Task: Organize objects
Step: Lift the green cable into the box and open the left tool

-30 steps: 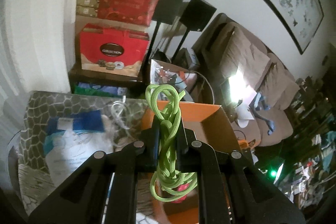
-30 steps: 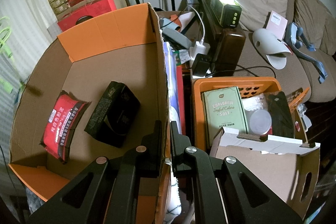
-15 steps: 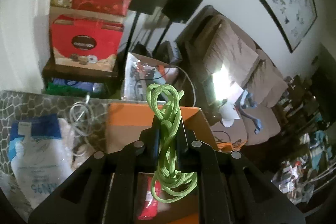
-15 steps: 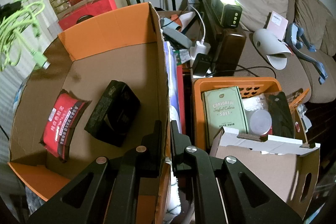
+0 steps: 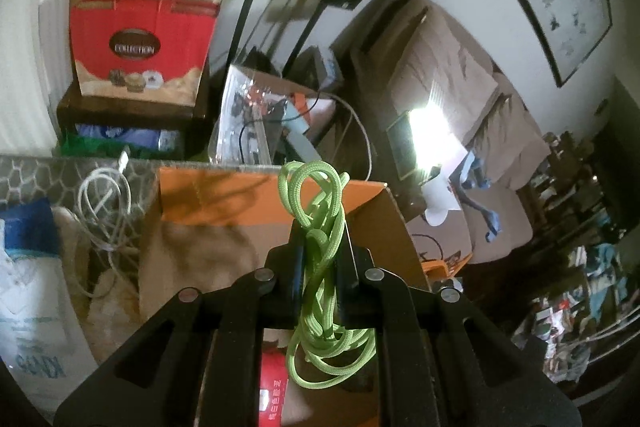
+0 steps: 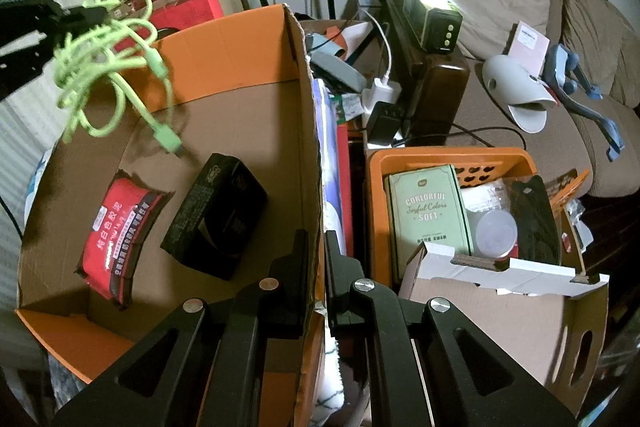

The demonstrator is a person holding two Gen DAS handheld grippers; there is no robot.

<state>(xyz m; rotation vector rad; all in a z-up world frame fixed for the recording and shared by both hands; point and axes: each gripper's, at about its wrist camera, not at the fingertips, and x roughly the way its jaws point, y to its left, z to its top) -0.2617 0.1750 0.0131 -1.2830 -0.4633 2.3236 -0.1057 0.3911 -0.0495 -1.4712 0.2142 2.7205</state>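
The left gripper (image 5: 320, 247) is now hanging over the cardboard box (image 6: 224, 67), having come in from the box's far left edge, and is pinching the green cable (image 6: 108, 63), whose loops and plug are dangling above the red packet (image 6: 120, 223) and black box (image 6: 216, 215). The right gripper (image 6: 316, 259) is staying pressed together on the box's right wall, level and unmoved
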